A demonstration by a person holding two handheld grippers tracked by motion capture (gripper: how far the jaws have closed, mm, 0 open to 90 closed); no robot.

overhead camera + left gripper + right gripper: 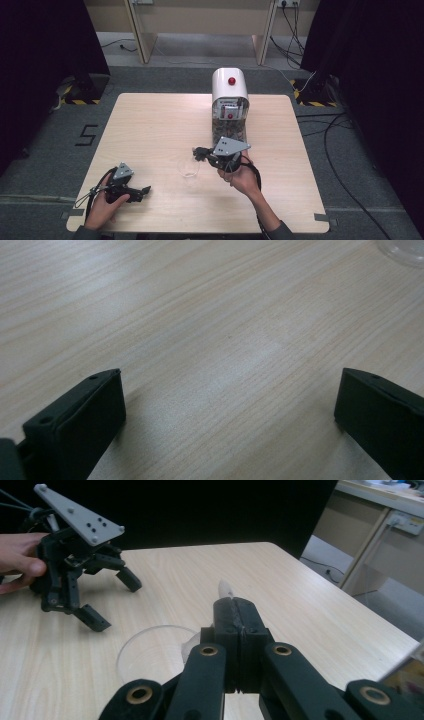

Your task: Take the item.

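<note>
Right claw (235, 602) pinches a pale sliver (224, 588) above the clear cup (150, 652).

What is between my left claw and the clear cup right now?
Nothing: only bare wooden table lies between the open left claw and the clear cup, as seen in the high view and the left gripper view.
</note>
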